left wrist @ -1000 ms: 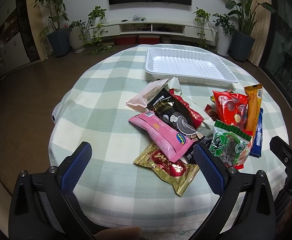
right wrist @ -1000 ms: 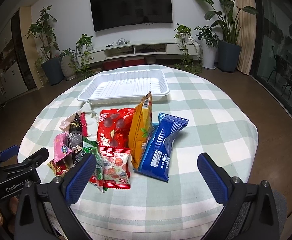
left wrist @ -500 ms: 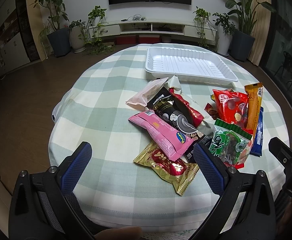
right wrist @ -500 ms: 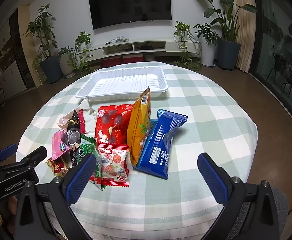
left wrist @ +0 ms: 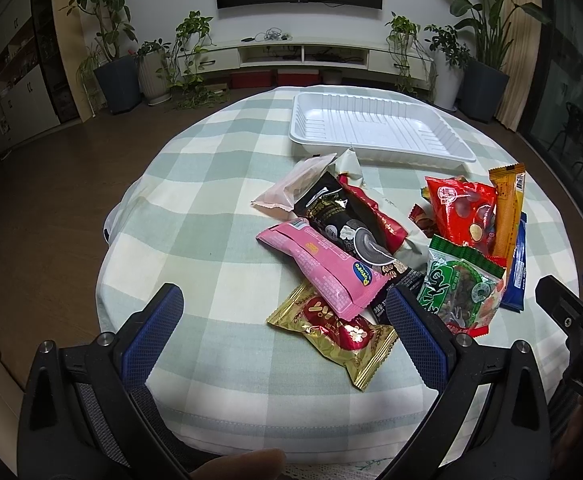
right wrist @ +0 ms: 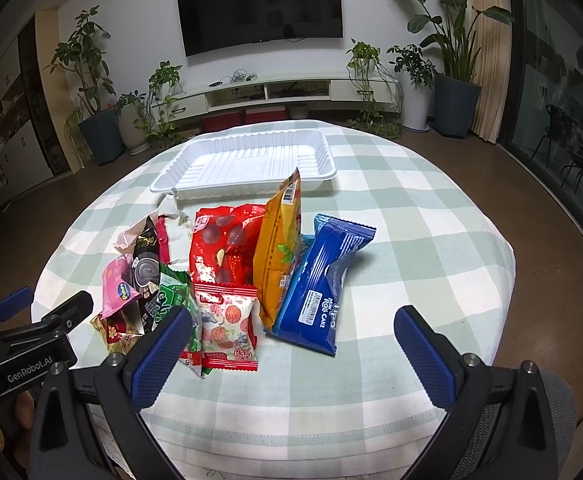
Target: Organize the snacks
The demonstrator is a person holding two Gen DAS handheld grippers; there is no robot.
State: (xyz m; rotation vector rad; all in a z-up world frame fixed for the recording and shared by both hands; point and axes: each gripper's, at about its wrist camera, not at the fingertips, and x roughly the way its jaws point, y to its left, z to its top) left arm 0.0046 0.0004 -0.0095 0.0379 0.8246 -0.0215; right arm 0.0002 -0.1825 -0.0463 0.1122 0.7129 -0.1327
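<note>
A pile of snack packs lies mid-table: a gold pack (left wrist: 333, 330), a pink pack (left wrist: 323, 268), a black cake pack (left wrist: 343, 224), a green pack (left wrist: 457, 290), a red pack (right wrist: 227, 246), an orange pack (right wrist: 279, 248) and a blue roll-cake pack (right wrist: 323, 284). An empty white tray (left wrist: 375, 128) stands behind them; it also shows in the right wrist view (right wrist: 247, 164). My left gripper (left wrist: 287, 338) is open and empty, near the gold pack. My right gripper (right wrist: 291, 350) is open and empty, in front of the blue pack.
The round table has a green checked cloth (left wrist: 195, 216). Its front edge (right wrist: 291, 420) is close below both grippers. Potted plants (right wrist: 91, 120), a TV (right wrist: 259, 4) and a low cabinet stand beyond the table. The left gripper's body (right wrist: 27, 340) shows at the right view's left.
Both grippers have crept slightly toward the table and stay open. The snacks and tray have not moved.
</note>
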